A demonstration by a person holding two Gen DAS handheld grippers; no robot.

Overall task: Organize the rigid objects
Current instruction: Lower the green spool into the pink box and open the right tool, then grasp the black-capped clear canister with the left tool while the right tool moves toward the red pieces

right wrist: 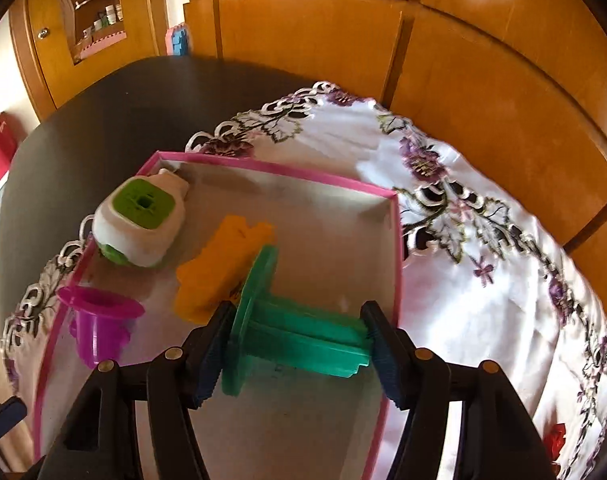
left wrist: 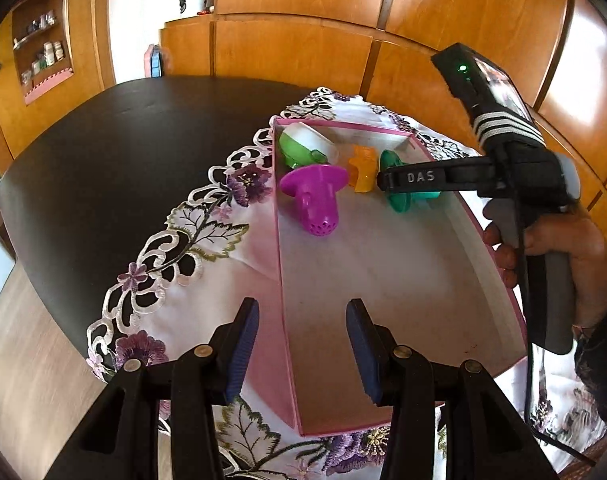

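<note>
Where I stand: beside a dark table (left wrist: 103, 152) under an embroidered white cloth (left wrist: 207, 240) with purple flowers.
Left gripper (left wrist: 302, 344): nearest, jaws apart with nothing between them, straddling the near left wall of the pink-rimmed box (left wrist: 281, 280).
Right gripper (right wrist: 293, 354): low over the box, its blue pads either side of the teal flanged piece (right wrist: 303, 336), which spans the gap; whether the pads still press on it I cannot tell.
Box contents: magenta perforated cup (left wrist: 315, 196) left of centre, orange piece (left wrist: 363, 168) just beyond the teal one, green-and-white piece (left wrist: 303, 146) in the far left corner.
Writing: "DAS" on the right gripper's finger.
Hand (left wrist: 559, 256): wrapped around the right gripper's grey handle.
Open room: the box's near half is bare floor; cloth lies clear to its right.
Room: wooden cabinets (left wrist: 303, 40) behind, open shelves (left wrist: 43, 48) far left.
</note>
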